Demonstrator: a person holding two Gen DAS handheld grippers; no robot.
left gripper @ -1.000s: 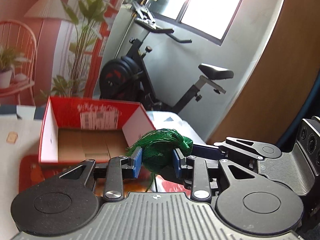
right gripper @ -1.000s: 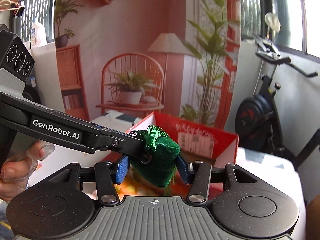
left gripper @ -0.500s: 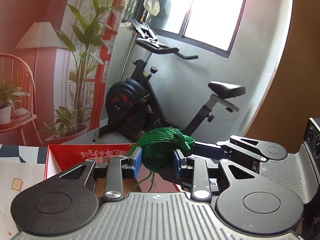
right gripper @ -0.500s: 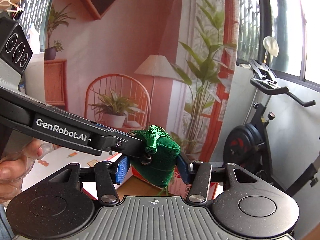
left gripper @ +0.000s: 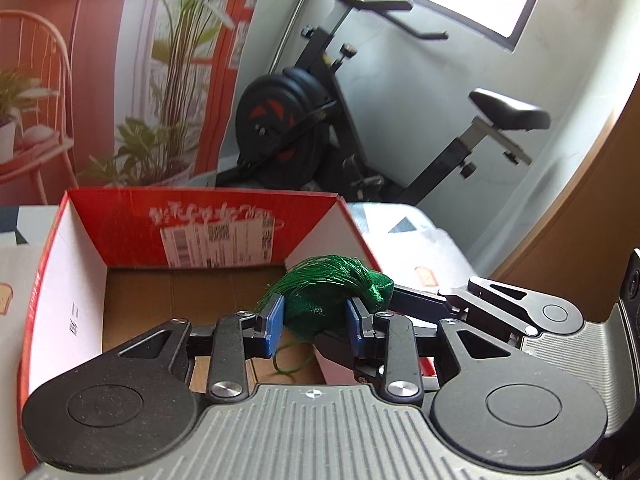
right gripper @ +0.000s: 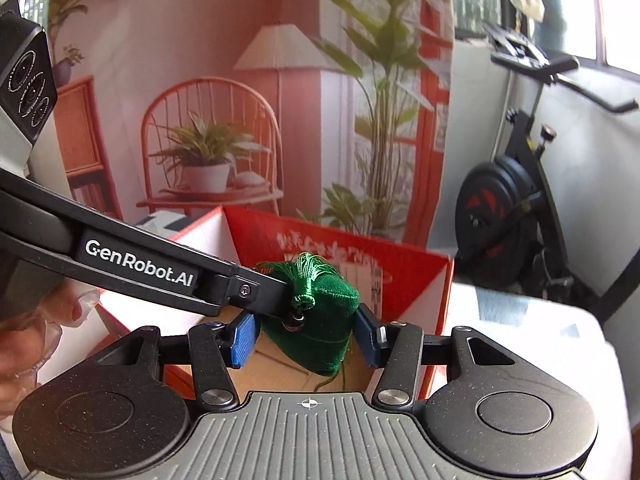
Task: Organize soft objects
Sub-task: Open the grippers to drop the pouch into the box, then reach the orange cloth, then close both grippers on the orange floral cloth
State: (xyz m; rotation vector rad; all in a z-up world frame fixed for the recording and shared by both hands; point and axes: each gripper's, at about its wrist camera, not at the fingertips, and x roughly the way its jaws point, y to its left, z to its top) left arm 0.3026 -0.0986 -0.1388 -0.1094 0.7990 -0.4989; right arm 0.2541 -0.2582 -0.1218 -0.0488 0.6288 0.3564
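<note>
A green soft pouch with a tassel (left gripper: 320,300) sits between the blue pads of my left gripper (left gripper: 315,325), which is shut on it. The same pouch (right gripper: 316,320) lies between the pads of my right gripper (right gripper: 306,338), whose jaws stand slightly apart from its sides, open. Both grippers hold it above the open red cardboard box (left gripper: 132,220), which also shows in the right wrist view (right gripper: 436,280). The box's brown floor shows nothing in it where visible. The left gripper's arm (right gripper: 140,268) crosses the right wrist view from the left.
The box stands on a light patterned tablecloth (left gripper: 16,272). A black exercise bike (left gripper: 304,120) stands behind the table, also seen at the right in the right wrist view (right gripper: 516,216). A printed backdrop with chair and plants (right gripper: 208,148) is behind. A hand (right gripper: 24,344) holds the left gripper.
Both grippers tilted up and then came back down over the box with the pouch. The right gripper's pads have drawn away a little from the pouch.
</note>
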